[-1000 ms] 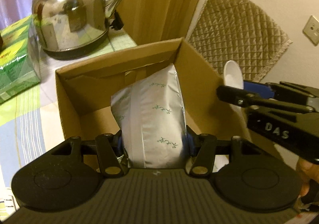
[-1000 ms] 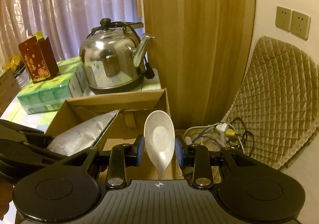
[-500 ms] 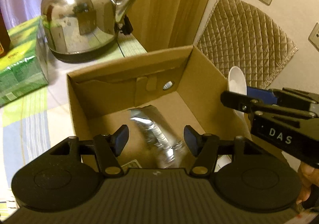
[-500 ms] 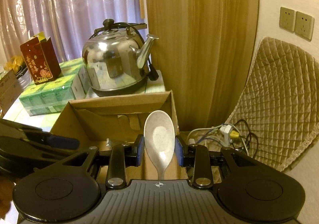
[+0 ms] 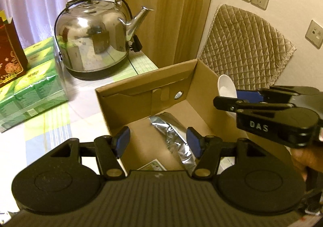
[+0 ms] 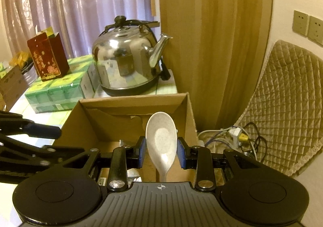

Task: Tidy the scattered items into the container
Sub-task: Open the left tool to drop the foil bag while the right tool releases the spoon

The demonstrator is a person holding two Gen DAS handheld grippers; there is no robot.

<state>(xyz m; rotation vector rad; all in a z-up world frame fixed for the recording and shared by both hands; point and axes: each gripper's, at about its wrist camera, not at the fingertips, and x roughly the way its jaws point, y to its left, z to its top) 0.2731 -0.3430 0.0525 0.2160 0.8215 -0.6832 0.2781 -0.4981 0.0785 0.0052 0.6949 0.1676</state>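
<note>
Your cardboard box (image 5: 145,93) holds a crinkled silver foil pouch (image 5: 173,136) lying flat. Above the box, your left claw (image 5: 158,142) is spread empty; your right claw (image 6: 161,151) pinches a speckled white spoon (image 6: 161,138).

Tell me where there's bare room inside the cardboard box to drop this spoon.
Bare floor lies left of the silver pouch, toward the left wall of the cardboard box. The near right side is crowded: pouch and a small card. The right gripper holds the spoon.

silver pouch (image 5: 173,134) flat in cardboard box (image 5: 141,93); white spoon (image 6: 161,140) upright.
</note>
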